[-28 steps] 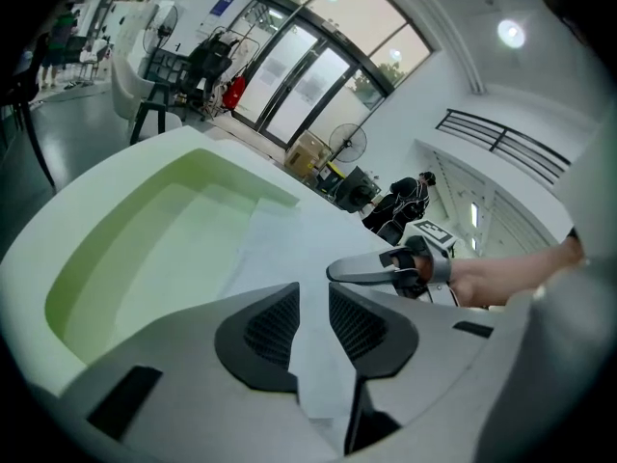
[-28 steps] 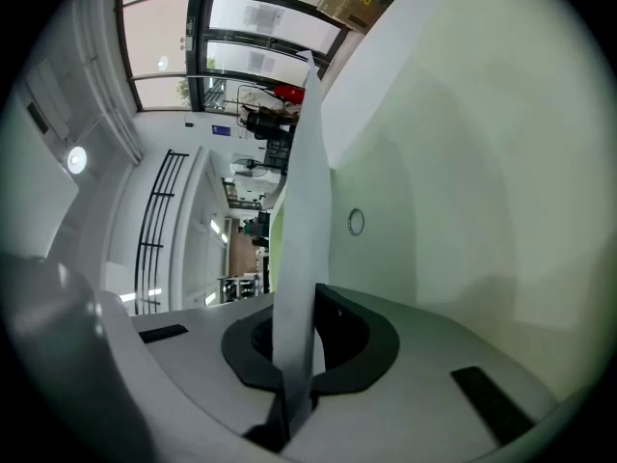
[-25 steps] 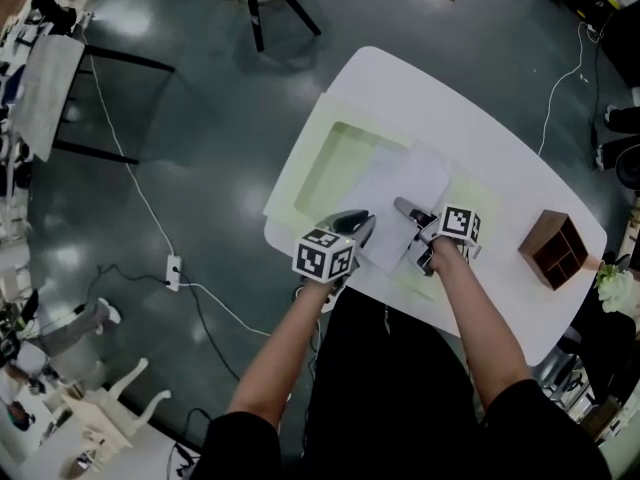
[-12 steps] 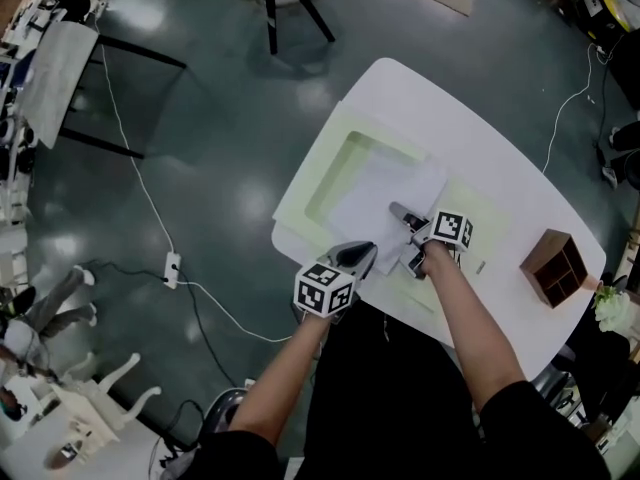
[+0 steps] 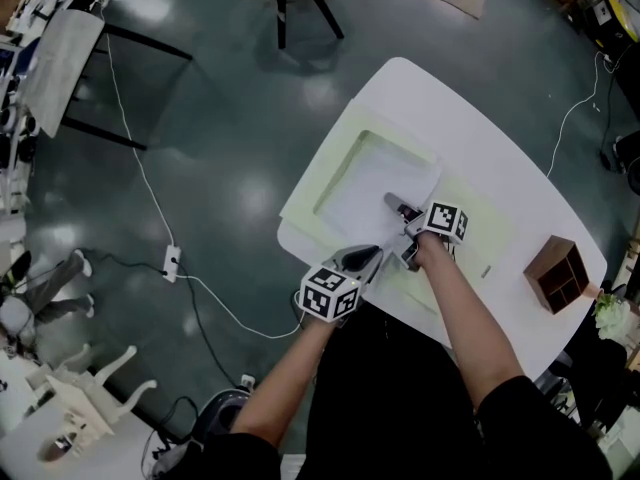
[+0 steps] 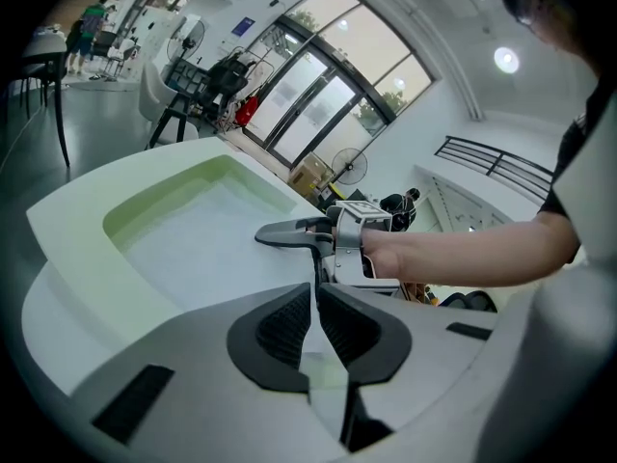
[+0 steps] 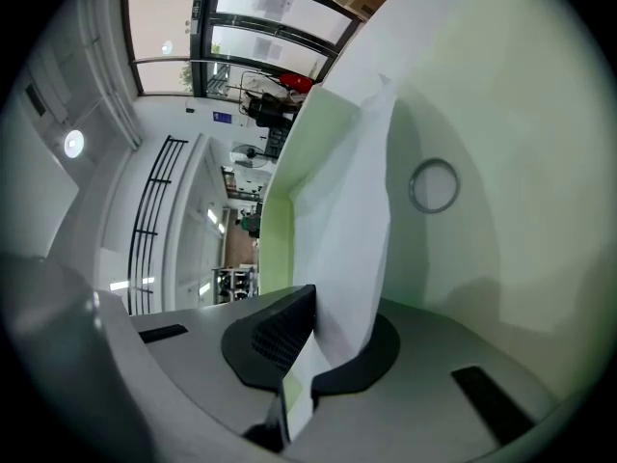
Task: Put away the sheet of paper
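Head view: right gripper [image 5: 393, 203] has dragged the sheet [image 5: 368, 181] into the tray [image 5: 322, 173].

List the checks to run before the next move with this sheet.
1. Right gripper holds the sheet of paper: ok, fingers shut on it.
2. Left gripper holds it too: ok, it seems; its fingers have just been closing, with the sheet's edge between them.
3. Sheet over the tray: ok, its far part lies in the recess.
4. Sheet fully inside: not ok, its near end rises to the grippers.
5. Sheet flat: not ok, it bends at the right gripper.
6. Wooden box out of the way: ok, it stands well to the right.
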The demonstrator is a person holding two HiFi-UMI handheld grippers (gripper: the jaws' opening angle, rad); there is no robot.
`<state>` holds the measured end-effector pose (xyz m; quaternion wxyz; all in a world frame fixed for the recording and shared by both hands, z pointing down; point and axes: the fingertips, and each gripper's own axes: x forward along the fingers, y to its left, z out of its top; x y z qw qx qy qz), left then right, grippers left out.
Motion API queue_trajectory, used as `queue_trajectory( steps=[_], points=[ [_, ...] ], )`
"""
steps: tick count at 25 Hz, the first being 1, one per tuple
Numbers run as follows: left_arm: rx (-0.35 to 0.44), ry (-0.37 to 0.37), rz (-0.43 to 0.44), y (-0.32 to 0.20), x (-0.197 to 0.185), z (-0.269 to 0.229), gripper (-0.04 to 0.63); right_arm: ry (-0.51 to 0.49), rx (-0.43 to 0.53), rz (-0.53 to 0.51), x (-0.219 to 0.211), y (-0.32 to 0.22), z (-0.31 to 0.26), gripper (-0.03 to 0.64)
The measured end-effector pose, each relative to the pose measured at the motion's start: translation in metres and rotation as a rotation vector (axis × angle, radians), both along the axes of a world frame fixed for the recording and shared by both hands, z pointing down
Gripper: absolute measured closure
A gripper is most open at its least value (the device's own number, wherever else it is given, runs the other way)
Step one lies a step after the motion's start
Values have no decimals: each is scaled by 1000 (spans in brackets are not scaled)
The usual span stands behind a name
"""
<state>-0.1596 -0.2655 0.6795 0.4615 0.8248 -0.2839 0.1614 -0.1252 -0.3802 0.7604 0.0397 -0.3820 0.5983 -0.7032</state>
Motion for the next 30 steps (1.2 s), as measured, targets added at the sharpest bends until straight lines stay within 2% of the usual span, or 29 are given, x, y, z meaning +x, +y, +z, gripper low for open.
queue_trajectory(
  steps=[8,15,30],
  points=[
    [-6,-13,-5,2,-10,3,568,6,-2,-10,-16,-10,5,617],
    [6,-36,-97,-7,-32,8,568,23,16,-23,-18,-12,8,617],
    [13,-49,-111,-5,-44,8,568,77,46,-92,-35,-21,8,617]
  ],
)
